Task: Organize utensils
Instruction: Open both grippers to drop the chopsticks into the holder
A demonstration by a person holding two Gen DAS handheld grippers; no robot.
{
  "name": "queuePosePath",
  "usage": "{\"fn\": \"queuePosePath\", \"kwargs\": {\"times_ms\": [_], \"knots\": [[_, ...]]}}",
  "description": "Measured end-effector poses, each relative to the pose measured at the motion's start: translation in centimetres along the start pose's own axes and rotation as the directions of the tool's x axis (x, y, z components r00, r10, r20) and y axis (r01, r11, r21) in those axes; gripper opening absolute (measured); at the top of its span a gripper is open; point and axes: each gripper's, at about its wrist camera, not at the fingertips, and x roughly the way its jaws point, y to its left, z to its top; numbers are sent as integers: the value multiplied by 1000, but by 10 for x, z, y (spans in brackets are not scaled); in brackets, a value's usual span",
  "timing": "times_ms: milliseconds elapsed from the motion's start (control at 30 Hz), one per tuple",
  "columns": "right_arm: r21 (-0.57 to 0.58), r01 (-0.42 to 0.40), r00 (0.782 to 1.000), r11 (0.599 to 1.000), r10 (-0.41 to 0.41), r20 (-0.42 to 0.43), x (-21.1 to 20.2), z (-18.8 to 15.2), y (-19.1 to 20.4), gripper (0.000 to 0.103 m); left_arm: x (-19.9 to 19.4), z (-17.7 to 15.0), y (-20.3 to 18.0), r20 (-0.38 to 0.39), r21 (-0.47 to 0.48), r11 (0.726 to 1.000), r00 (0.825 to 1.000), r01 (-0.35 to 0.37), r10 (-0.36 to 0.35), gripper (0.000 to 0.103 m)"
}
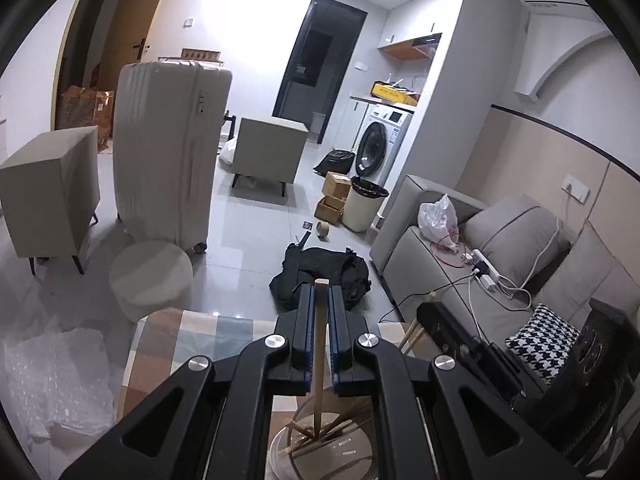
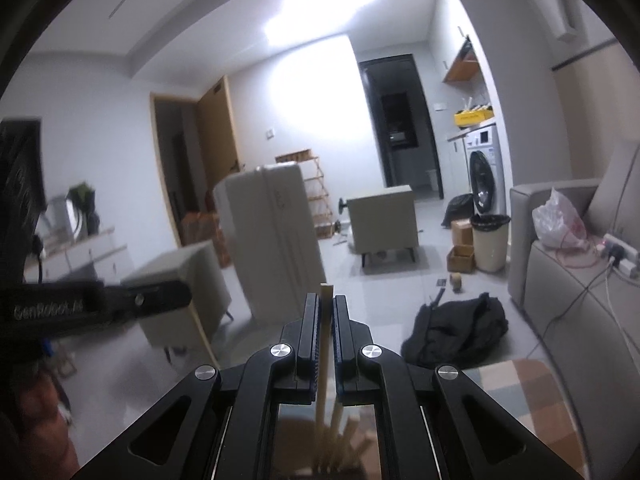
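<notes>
- Left tool is clenched on a wooden chopstick; the stick is pinched between the blue pads and its blunt top end is seen just above the tips.
- Its long axis is near upright, running straight down from the left tool into a round container directly below, where the lower tip is seen among other sticks lying crossed and slanted.
- Right tool is clenched on a paler, square-ended stick, also held near upright, above a blurred bunch of sticks; their holder cannot be made out there.
- Judgement: each stick is already lined up over its bunch, so the coming move is a short drop or release; neither hand is clearly nearer.
- Look: plain light wood, slim, straight, and likely to tip sideways once released.
- The container is seen on a worktop with a checked pattern.
</notes>
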Motion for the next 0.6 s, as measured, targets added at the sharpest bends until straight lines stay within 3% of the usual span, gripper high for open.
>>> {"fn": "queuePosePath", "kwargs": {"times_ms": [300,433,533,600], "knots": [[-89,-39,989,995,26,-144,-7,-22,9,5,5,-11,-2,-102,47,999,995,7,-2,2],[-115,-57,976,992,32,-214,-11,-31,12,5,9,-19,-6,-188,70,997,982,24,-11,2],[-103,-64,967,993,36,-251,-18,-33,11,7,8,-23,-3,-227,48,998,973,40,-28,2],[-87,-58,968,995,34,-249,-28,-31,9,11,5,-21,2,-251,-15,997,965,72,-74,3]]}}
